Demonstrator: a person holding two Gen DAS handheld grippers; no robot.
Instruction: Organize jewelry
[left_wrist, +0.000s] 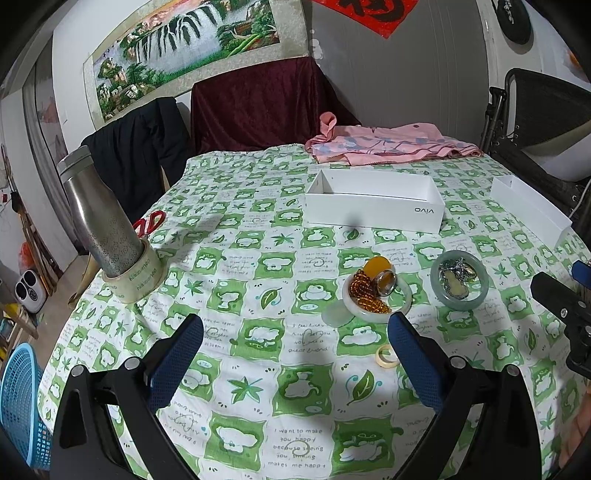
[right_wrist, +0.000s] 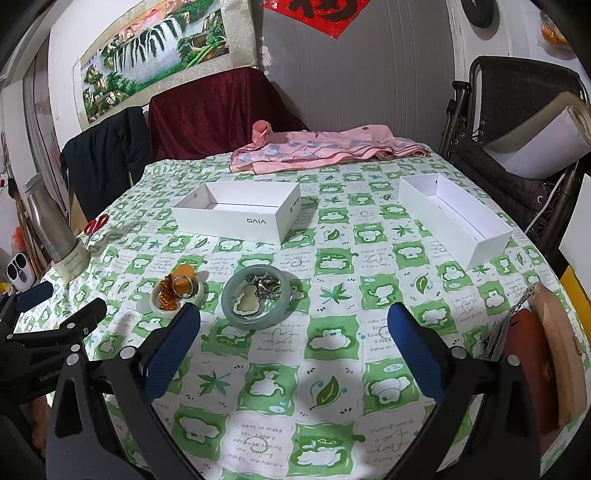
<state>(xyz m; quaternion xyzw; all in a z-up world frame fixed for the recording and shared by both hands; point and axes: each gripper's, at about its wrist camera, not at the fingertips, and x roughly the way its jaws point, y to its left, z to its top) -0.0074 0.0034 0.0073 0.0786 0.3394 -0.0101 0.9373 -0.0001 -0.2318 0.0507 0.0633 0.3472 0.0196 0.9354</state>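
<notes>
A white bangle (left_wrist: 400, 291) (right_wrist: 157, 303) lies on the green checked tablecloth with amber beads (left_wrist: 365, 290) (right_wrist: 166, 293), a metal ring and an amber disc (left_wrist: 376, 264) on it. A green jade bangle (left_wrist: 458, 280) (right_wrist: 256, 297) encircles a pale gourd pendant (right_wrist: 246, 300) and silver chains. A small cream ring (left_wrist: 386, 355) lies near my left gripper's right finger. Two open white boxes stand beyond: the vivo box (left_wrist: 373, 206) (right_wrist: 236, 218) and a second box (left_wrist: 532, 212) (right_wrist: 458, 218). My left gripper (left_wrist: 295, 341) is open and empty. My right gripper (right_wrist: 293, 334) is open and empty.
A steel bottle (left_wrist: 98, 218) stands in a tape roll (left_wrist: 138, 278) at the left, with red scissors (left_wrist: 147, 223) behind. A pink cloth (left_wrist: 391, 144) lies at the far edge. A blue basket (left_wrist: 18, 402) sits on the floor. Brown items (right_wrist: 543, 347) lie at the right edge.
</notes>
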